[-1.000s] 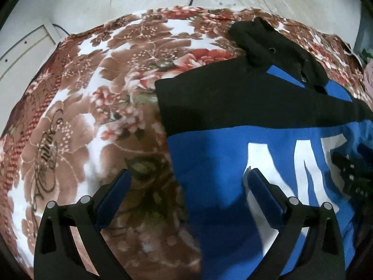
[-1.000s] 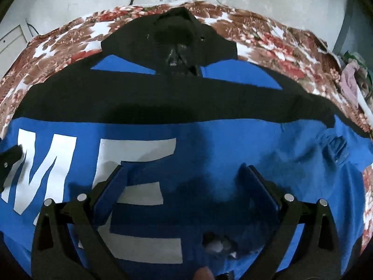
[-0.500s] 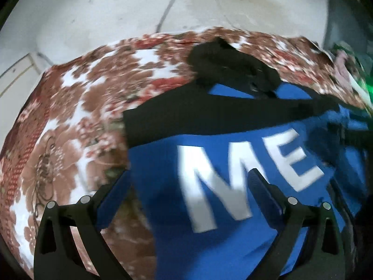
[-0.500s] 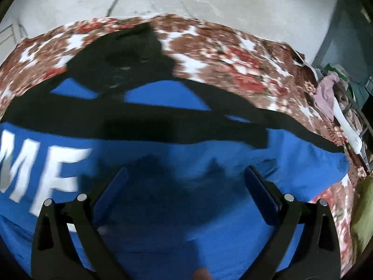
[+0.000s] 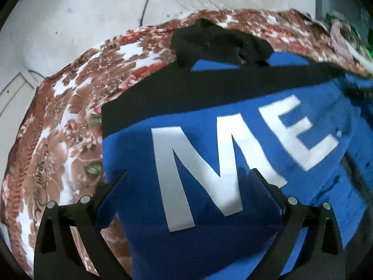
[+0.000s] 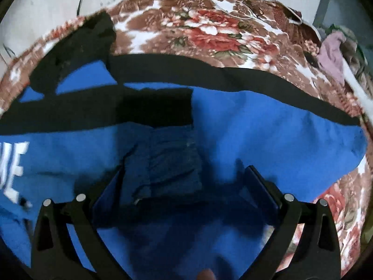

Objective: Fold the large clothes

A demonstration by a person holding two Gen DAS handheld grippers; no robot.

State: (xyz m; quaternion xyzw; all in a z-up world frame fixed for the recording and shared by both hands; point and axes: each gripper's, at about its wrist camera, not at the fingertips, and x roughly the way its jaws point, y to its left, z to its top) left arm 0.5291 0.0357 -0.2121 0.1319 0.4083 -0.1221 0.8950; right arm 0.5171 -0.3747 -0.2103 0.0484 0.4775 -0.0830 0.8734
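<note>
A floral bedspread [image 5: 70, 107] covers the bed, and on it lies the big blue hoodie [image 5: 209, 233] with a black band across the chest and its black hood [image 5: 216, 44] toward the far edge. White letters "ME" [image 5: 233, 158] face up. In the right wrist view one sleeve [image 6: 160, 154] is already folded in over the body, the other still spread out. The left claw [image 5: 188, 189] and the right claw [image 6: 181, 186] both hang spread apart over the cloth, gripping nothing. Likely mid-fold: next, pinch the outstretched sleeve and carry it inward
</note>
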